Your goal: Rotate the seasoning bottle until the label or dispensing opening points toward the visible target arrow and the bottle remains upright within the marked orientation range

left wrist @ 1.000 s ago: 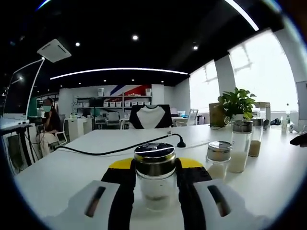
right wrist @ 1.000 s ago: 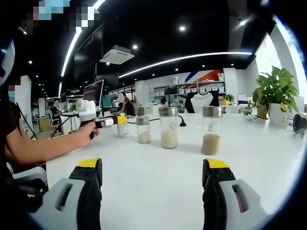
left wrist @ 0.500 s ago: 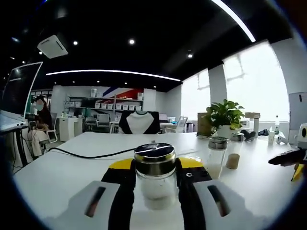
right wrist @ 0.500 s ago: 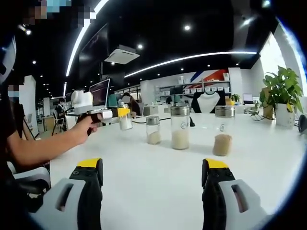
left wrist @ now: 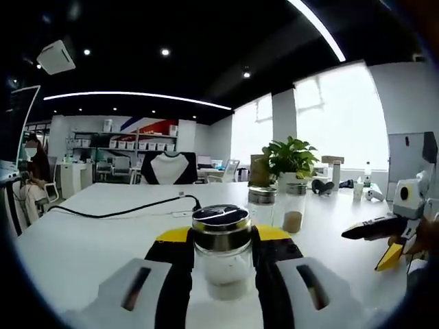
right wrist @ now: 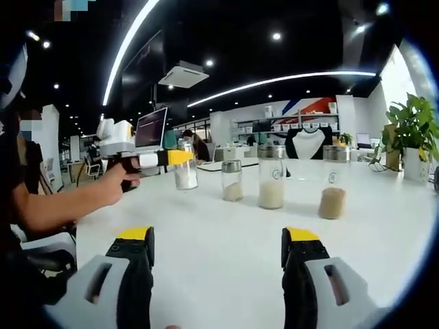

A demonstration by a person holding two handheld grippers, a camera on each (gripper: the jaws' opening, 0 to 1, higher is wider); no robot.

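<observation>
The left claw (left wrist: 221, 264) grips the seasoning bottle (left wrist: 221, 250) by its glass body, raised clear of the tabletop (left wrist: 82, 240) near its middle. Glass with a metal cap: probably rigid, slippery and breakable, holding some white powder. The right claw (right wrist: 216, 274) is wide and empty. Beyond stand three jars (right wrist: 272, 176), with white or tan seasoning.

The left gripper (left wrist: 221, 264) is clamped on a seasoning bottle (left wrist: 221, 250), jaws pressed against both sides of the glass, the bottle upright between them. A hand (right wrist: 116, 186) grips its handle, forearm extended. The right gripper (right wrist: 216, 257) stands with jaws spread wide apart, holding nothing, low over the table.
</observation>
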